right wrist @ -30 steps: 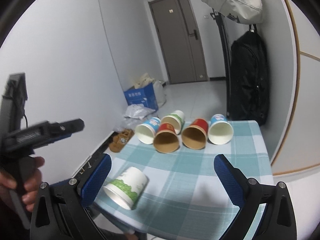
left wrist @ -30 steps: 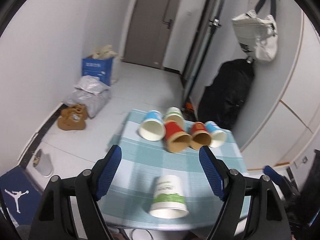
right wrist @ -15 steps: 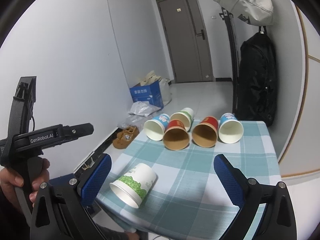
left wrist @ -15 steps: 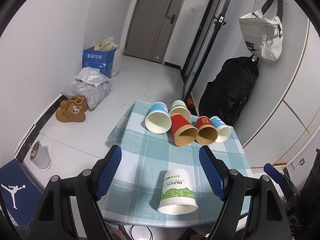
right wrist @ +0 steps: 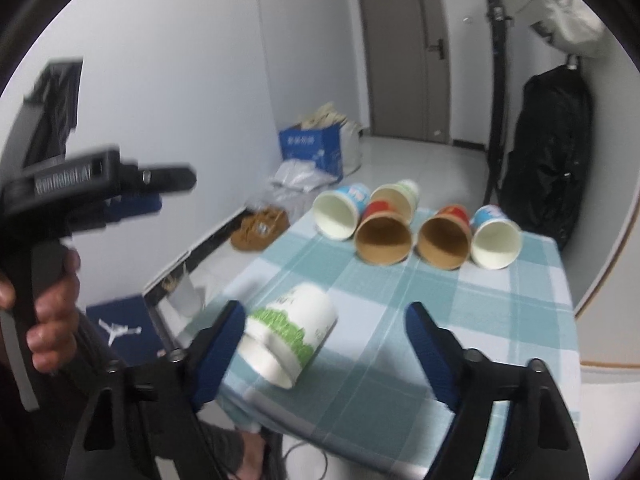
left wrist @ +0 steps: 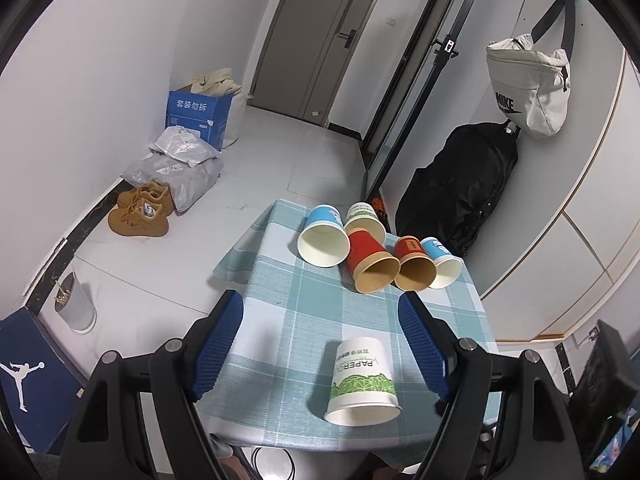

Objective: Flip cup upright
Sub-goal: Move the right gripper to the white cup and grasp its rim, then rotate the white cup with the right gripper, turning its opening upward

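Nearing the tipped cup (right wrist: pixel 286 336), the right hand-held gripper (right wrist: pixel 326 344) has dropped, both spread apart.

left hand-held gripper (left wrist: pixel 320 344) | black frame | blue ribbed pads (left wrist: pixel 218 346) | silver screws

Both wrist cams look across the table (left wrist: pixel 280 320) toward the door (left wrist: pixel 320 36); left sits high above its near edge, right lower and nearer, angled from its right.
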`<state>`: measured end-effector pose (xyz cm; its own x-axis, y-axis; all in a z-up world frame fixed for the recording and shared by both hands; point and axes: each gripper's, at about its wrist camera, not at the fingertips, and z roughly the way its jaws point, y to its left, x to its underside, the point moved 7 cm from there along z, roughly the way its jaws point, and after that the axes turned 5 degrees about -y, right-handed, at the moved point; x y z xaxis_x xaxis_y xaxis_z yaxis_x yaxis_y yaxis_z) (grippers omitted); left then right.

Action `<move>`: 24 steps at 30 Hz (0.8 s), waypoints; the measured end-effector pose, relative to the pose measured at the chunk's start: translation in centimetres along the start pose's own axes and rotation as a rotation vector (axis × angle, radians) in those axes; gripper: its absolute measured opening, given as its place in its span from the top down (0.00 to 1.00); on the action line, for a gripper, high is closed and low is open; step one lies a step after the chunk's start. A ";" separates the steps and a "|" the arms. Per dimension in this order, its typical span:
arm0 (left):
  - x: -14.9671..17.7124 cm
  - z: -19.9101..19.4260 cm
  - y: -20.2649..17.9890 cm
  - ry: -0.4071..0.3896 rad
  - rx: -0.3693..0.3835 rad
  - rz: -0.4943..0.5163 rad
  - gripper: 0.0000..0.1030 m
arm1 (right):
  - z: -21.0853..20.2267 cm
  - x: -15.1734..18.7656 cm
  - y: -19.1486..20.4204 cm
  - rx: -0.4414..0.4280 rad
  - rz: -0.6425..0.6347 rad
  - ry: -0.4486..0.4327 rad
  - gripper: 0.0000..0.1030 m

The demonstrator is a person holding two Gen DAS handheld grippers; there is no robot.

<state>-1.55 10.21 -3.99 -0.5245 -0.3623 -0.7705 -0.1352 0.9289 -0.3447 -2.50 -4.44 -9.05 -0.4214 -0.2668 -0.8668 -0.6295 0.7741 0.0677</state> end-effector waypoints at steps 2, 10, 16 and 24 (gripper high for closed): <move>-0.1 0.0 0.5 -0.001 -0.002 -0.007 0.26 | 0.9 0.7 0.5 -0.003 -0.016 0.033 0.28; 0.1 0.3 2.3 0.024 0.000 -0.058 0.26 | 3.8 2.4 2.6 -0.003 -0.105 0.118 0.35; 0.2 0.6 3.1 0.044 0.000 -0.071 0.26 | 5.9 3.7 2.7 0.058 -0.162 0.180 0.50; 0.5 1.1 2.9 0.078 0.022 -0.061 0.26 | 6.7 3.9 1.8 0.113 -0.175 0.198 0.85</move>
<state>-1.33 12.65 -5.99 -0.5801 -0.4104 -0.7036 -0.1509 0.9030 -0.4022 -0.85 -0.23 -15.62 -0.4391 -0.5002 -0.7463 -0.6318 0.7625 -0.1394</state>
